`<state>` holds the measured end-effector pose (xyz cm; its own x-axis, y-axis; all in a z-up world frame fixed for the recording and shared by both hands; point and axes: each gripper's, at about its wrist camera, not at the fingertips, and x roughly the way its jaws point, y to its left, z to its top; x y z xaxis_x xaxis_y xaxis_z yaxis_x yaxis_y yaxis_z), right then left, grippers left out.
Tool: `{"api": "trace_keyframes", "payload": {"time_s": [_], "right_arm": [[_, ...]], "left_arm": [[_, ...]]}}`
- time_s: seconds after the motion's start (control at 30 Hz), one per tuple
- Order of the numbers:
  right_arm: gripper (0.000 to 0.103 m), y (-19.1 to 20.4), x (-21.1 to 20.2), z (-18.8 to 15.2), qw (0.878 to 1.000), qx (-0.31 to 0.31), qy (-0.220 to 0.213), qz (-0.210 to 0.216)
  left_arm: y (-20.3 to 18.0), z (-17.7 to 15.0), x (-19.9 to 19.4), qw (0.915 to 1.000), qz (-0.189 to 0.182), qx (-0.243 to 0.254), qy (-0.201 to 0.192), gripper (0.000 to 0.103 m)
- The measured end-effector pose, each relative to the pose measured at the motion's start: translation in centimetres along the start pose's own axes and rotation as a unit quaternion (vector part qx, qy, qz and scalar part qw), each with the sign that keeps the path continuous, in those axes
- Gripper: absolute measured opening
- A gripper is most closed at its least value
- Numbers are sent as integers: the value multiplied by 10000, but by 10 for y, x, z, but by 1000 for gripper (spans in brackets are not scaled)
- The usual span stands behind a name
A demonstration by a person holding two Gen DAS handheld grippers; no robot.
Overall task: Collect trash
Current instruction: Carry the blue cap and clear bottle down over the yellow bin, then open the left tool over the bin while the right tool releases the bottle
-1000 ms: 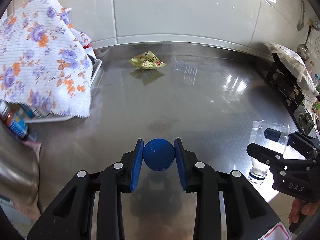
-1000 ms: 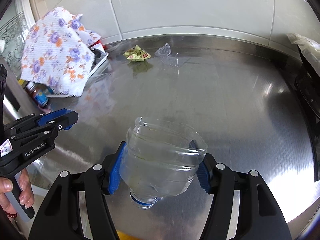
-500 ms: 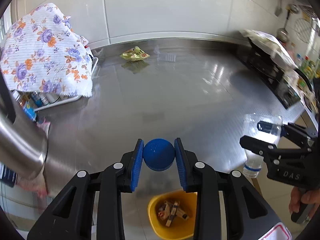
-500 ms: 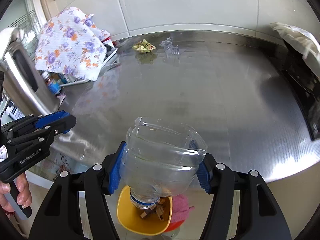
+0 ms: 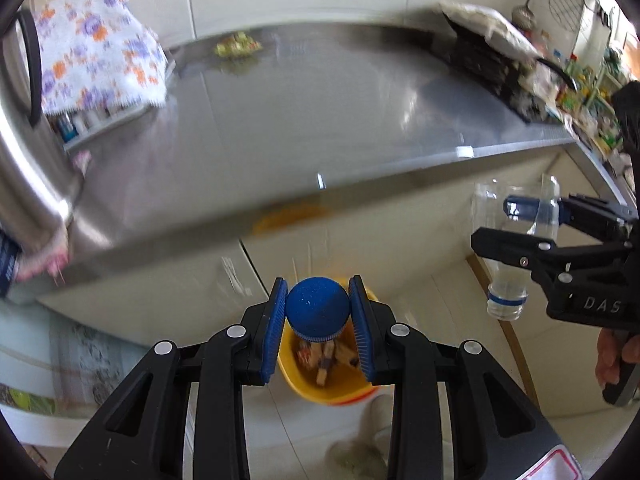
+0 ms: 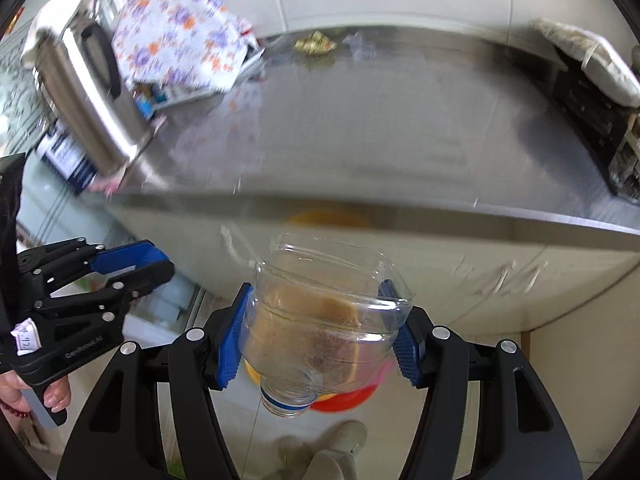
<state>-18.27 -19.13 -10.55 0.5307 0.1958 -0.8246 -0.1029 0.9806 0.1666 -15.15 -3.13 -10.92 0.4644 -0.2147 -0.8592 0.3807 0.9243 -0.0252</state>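
Note:
My left gripper (image 5: 318, 322) is shut on a blue bottle cap (image 5: 317, 312) and holds it above a yellow bin (image 5: 320, 388) on the floor, which holds several scraps. My right gripper (image 6: 320, 332) is shut on a clear cut-off plastic bottle (image 6: 320, 320), neck down, also over the bin (image 6: 344, 398). That bottle (image 5: 516, 248) and right gripper (image 5: 560, 236) show at the right of the left wrist view. A yellow-green wrapper (image 5: 236, 46) lies at the back of the steel counter (image 5: 320, 120); it also shows in the right wrist view (image 6: 316, 44).
A floral cloth (image 5: 96, 60) covers a tray at the counter's back left. A steel kettle (image 6: 88, 100) stands at the left edge. A black rack with a white bag (image 6: 592, 72) sits at right. A clear plastic scrap (image 6: 360, 42) lies near the wrapper. Cabinet fronts (image 5: 168, 280) drop below the counter edge.
Both grippers have pulled back off the counter and lowered past its front edge, still holding the cap and the bottle. The yellow bin is now directly beneath them.

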Motion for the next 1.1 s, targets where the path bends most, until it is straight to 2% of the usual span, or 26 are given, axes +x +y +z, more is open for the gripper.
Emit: {"api": "trace_keyframes", "payload": {"time_s": [0.17,0.3,0.67,0.87,1.1], "right_arm": [[64,-2,26,-30,9987,-207,416,219],[64,-10,60,-47,9952,-412,790,410],[64,-26,184,-87,9786,-801,1747,739],[64,-25,240,-102,9708,-927,2055,818],[66,-25,273,-109,9653,-972,2223,963]], "left_arm": [[-6,-32,33,9989,-119,54,449,32],[-5,-53,76,9959,-207,69,879,32],[14,-94,202,9818,-274,-43,1877,32],[23,-105,250,9767,-270,-126,2123,32],[28,-118,277,9725,-389,-303,2277,32]]}}
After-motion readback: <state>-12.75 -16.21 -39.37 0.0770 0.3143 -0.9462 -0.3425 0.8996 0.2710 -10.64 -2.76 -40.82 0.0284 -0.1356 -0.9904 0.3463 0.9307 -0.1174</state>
